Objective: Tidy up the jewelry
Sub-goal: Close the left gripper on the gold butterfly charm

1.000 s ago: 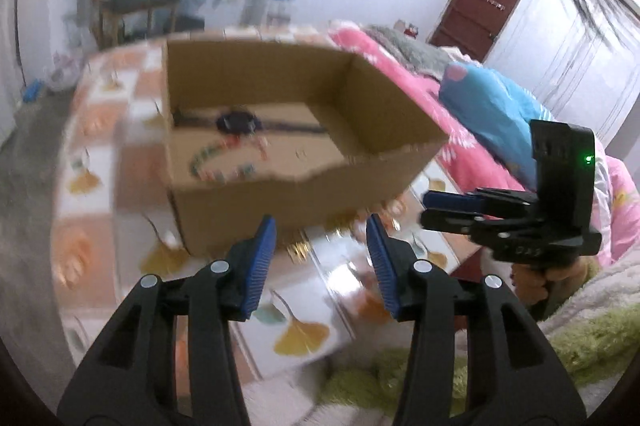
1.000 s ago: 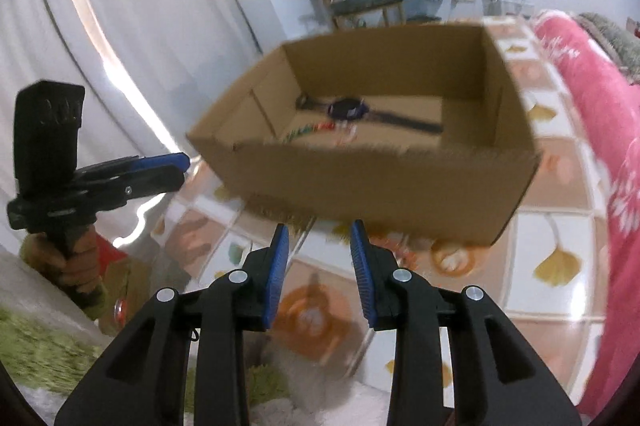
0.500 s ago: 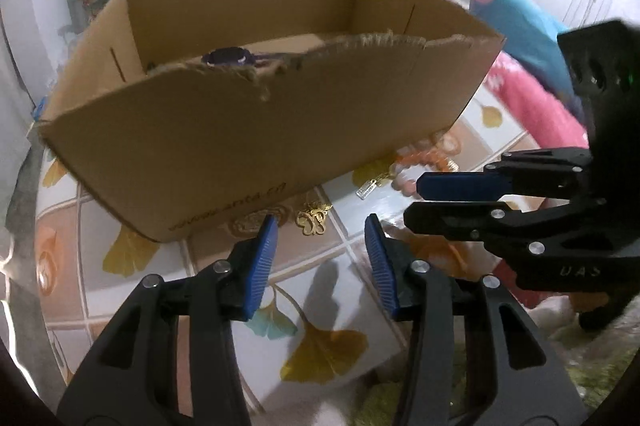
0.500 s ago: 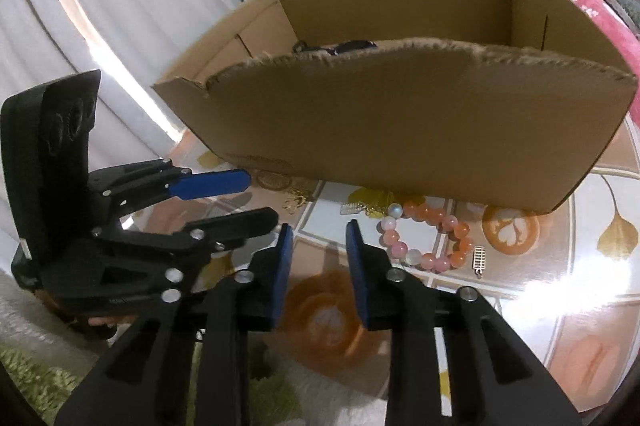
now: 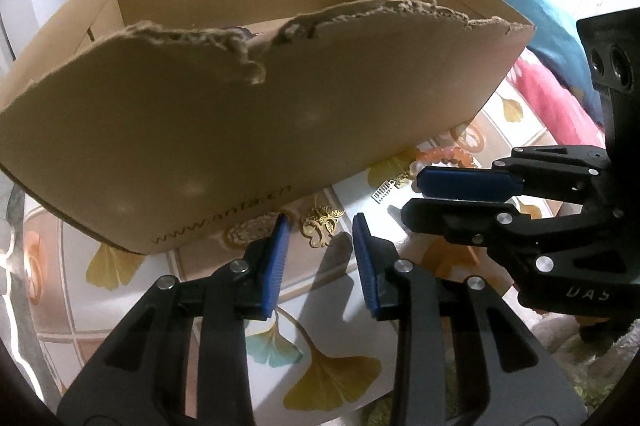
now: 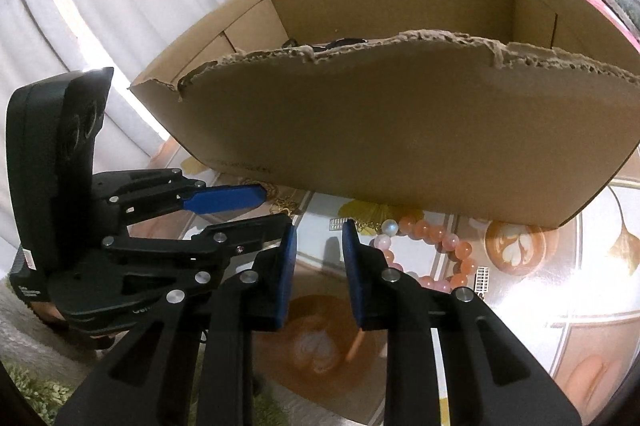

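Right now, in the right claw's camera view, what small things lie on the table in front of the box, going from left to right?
Gold chain → small silver comb-like charm → pink bead bracelet → second small silver charm, all on the leaf-patterned table before the cardboard box.

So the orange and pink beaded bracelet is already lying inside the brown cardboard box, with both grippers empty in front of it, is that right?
Not quite: the orange and pink beaded bracelet lies on the glossy patterned tabletop outside the brown cardboard box, as the right wrist view shows. Both the left gripper and the right gripper are indeed empty.
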The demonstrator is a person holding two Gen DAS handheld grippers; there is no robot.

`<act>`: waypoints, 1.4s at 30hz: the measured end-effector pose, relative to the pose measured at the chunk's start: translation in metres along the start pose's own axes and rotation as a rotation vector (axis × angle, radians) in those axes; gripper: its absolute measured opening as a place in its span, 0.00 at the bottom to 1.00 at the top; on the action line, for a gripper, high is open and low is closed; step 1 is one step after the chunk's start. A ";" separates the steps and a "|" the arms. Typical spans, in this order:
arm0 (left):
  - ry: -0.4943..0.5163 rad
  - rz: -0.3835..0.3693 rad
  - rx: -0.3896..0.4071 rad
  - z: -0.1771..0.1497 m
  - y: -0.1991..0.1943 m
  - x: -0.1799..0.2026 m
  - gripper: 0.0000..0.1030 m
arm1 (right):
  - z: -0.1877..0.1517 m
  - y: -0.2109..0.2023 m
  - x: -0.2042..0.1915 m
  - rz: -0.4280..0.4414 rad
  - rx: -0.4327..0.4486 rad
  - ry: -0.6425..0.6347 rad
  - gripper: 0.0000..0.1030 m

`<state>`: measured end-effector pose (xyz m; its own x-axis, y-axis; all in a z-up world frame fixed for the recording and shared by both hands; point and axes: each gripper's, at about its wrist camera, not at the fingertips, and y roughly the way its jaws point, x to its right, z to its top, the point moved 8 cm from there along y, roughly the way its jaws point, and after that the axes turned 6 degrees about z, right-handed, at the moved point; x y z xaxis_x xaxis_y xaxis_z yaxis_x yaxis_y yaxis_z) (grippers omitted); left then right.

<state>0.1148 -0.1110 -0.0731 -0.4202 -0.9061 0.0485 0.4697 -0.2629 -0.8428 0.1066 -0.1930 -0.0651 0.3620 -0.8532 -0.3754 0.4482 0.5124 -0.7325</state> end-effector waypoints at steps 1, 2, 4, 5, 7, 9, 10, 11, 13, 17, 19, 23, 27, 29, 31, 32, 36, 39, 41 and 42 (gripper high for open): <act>0.009 0.013 -0.001 0.000 0.000 0.000 0.24 | 0.000 0.000 0.000 0.000 0.000 0.000 0.23; 0.019 0.025 -0.002 0.000 0.001 0.001 0.22 | 0.000 0.000 0.000 0.001 0.000 0.001 0.23; 0.033 0.041 -0.004 0.000 0.001 0.002 0.19 | -0.001 0.000 0.001 0.001 -0.001 0.004 0.23; 0.040 0.047 -0.006 0.000 0.001 0.002 0.17 | -0.001 0.000 0.001 0.001 0.000 0.006 0.23; 0.048 0.052 -0.008 -0.001 0.001 0.002 0.15 | -0.001 0.000 0.002 0.001 0.000 0.009 0.23; 0.049 0.053 -0.013 -0.002 0.000 0.001 0.12 | -0.002 -0.001 0.003 0.001 0.001 0.011 0.23; 0.049 0.052 -0.014 -0.002 0.000 0.002 0.11 | -0.002 -0.001 0.003 0.001 0.002 0.013 0.23; 0.050 0.053 -0.014 -0.003 0.000 0.002 0.10 | -0.002 -0.001 0.004 0.001 0.003 0.013 0.23; 0.053 0.052 -0.016 -0.004 -0.001 0.001 0.10 | -0.002 -0.001 0.004 0.000 0.003 0.012 0.23; 0.058 0.053 -0.019 -0.005 -0.004 -0.002 0.07 | -0.002 -0.002 0.004 0.001 0.001 0.012 0.23; 0.054 0.050 -0.023 -0.007 -0.005 -0.003 0.06 | -0.002 -0.002 0.004 0.004 0.000 0.009 0.23; 0.054 0.053 -0.033 -0.011 -0.010 -0.007 0.06 | 0.000 0.000 0.000 0.011 0.000 -0.012 0.23; 0.051 0.058 -0.042 -0.018 -0.012 -0.007 0.06 | 0.001 0.004 -0.006 0.019 -0.013 -0.032 0.23; 0.046 0.060 -0.046 -0.021 -0.013 -0.007 0.06 | 0.002 0.005 -0.008 0.018 -0.016 -0.041 0.23; 0.039 0.064 -0.051 -0.024 -0.016 -0.011 0.06 | 0.002 0.007 -0.010 0.019 -0.019 -0.050 0.23; 0.034 0.067 -0.052 -0.025 -0.017 -0.013 0.07 | 0.003 0.008 -0.011 0.021 -0.022 -0.054 0.23; 0.016 0.067 -0.050 -0.026 -0.017 -0.016 0.07 | 0.004 0.013 -0.018 0.015 -0.028 -0.098 0.23; 0.012 0.066 -0.048 -0.026 -0.017 -0.016 0.07 | 0.005 0.020 -0.027 -0.003 -0.033 -0.158 0.23; 0.012 0.065 -0.048 -0.026 -0.017 -0.016 0.07 | 0.006 0.022 -0.029 -0.020 -0.038 -0.178 0.23; 0.011 0.064 -0.048 -0.027 -0.017 -0.016 0.07 | 0.005 0.024 -0.029 -0.029 -0.041 -0.186 0.23</act>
<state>0.0932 -0.0829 -0.0739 -0.3992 -0.9168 -0.0116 0.4581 -0.1885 -0.8687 0.1109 -0.1555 -0.0684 0.4958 -0.8330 -0.2456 0.4279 0.4804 -0.7656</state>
